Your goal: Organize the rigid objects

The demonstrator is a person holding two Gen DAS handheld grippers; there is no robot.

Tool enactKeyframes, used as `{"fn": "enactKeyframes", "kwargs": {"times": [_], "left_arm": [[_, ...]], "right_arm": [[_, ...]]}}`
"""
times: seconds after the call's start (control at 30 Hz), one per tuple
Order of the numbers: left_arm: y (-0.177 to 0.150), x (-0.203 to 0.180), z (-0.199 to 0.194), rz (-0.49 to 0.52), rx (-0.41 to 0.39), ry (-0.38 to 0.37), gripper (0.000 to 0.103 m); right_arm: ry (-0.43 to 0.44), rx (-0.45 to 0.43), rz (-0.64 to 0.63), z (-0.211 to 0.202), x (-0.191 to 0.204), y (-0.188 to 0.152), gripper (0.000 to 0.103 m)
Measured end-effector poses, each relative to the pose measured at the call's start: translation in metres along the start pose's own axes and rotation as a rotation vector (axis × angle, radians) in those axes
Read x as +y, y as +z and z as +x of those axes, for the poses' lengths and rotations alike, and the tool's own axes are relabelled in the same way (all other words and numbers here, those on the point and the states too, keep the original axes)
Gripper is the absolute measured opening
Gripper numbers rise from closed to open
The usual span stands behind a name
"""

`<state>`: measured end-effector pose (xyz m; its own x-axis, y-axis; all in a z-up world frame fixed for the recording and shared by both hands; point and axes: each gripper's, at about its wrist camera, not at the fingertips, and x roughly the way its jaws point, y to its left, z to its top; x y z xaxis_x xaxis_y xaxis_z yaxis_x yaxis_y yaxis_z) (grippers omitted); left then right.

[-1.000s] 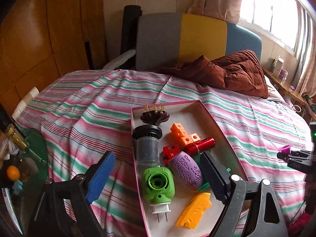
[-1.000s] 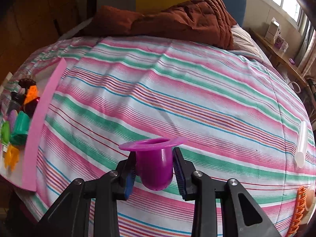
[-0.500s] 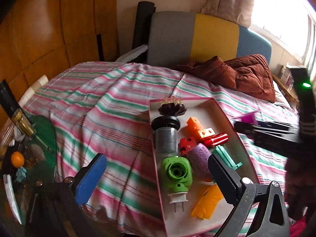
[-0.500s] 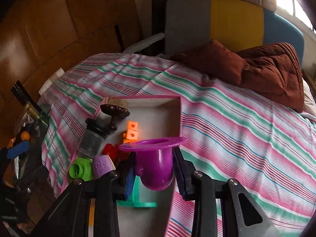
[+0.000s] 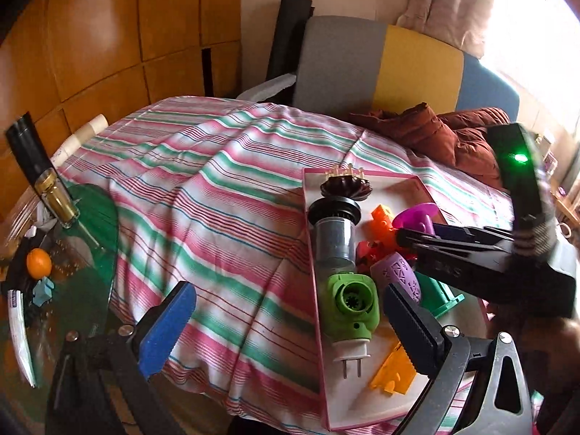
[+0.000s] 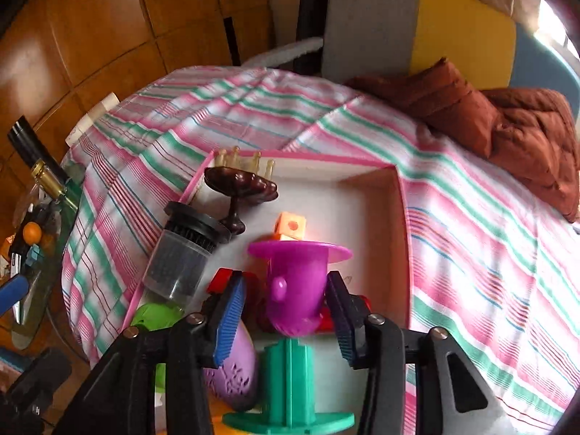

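The purple cup [image 6: 295,290] sits between the pads of the right gripper [image 6: 286,308], flange up and rounded bottom down, so its long axis runs roughly upright and across the line of the two fingers. In the right wrist view the pads look parted from its walls, with a sliver of gap on each side, so the claw reads as spread, not pinching (the fisheye makes that gap hard to be sure of). The cup is over the middle of the pink-rimmed box [image 6: 404,217], among the things already gathered there: the orange block [image 6: 291,225] just behind it, the green piece [image 6: 290,380] just in front, the grey canister [image 6: 181,257] and the brown stand [image 6: 241,188] off to its left, the purple egg-shaped piece [image 6: 232,373] at lower left. Whether its bottom rests on the red piece beneath or on the box floor cannot be told. In the left wrist view the cup [image 5: 413,219] shows only as a flange ahead of the dark right gripper [image 5: 406,235]. The left gripper [image 5: 286,330] hangs wide open and empty over the striped bedspread [image 5: 217,217], left of the box, its right pad near the green plug [image 5: 349,304]. The right claw is by far the nearer; judging by this, it need only back straight out along its fingers.
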<state>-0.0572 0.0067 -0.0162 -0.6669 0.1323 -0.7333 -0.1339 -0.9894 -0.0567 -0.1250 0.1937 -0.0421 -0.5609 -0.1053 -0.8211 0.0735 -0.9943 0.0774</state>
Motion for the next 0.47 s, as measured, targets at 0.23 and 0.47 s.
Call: {"fn": "enactKeyframes", "kwargs": {"times": [0.23, 0.47], "left_arm": [[-0.009, -0.001, -0.007, -0.002, -0.031, 0.015, 0.102], [-0.026, -0.009, -0.02, 0.006, -0.043, 0.03, 0.099]], "right_arm": [[-0.058, -0.094, 0.028, -0.041, 0.002, -0.026, 0.046], [-0.149, -0.177, 0.136, -0.08, -0.003, -0.057, 0.046]]}}
